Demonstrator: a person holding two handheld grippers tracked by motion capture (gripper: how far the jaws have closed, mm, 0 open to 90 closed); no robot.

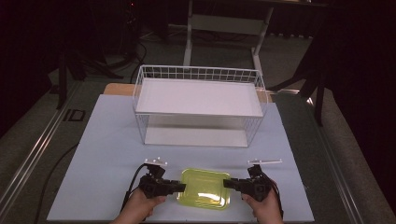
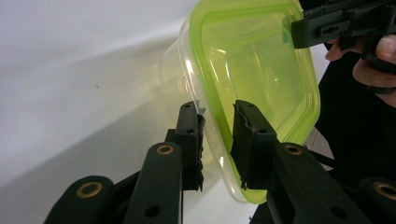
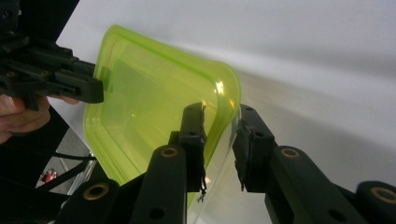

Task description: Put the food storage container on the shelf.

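High view: container (image 1: 204,188) between grippers

The container (image 1: 204,188) looks like thin, see-through plastic, yellow-green around the rim and clearer in the walls, smooth and glossy with bright glints. The left gripper (image 1: 181,187) and right gripper (image 1: 227,183) are matt black plastic with brass-coloured pivot bushings; their jaws carry rough, frayed black pads. The basket (image 1: 199,74) is white-coated metal wire around smooth white panels. The tabletop (image 1: 107,140) is matt, pale and smooth.
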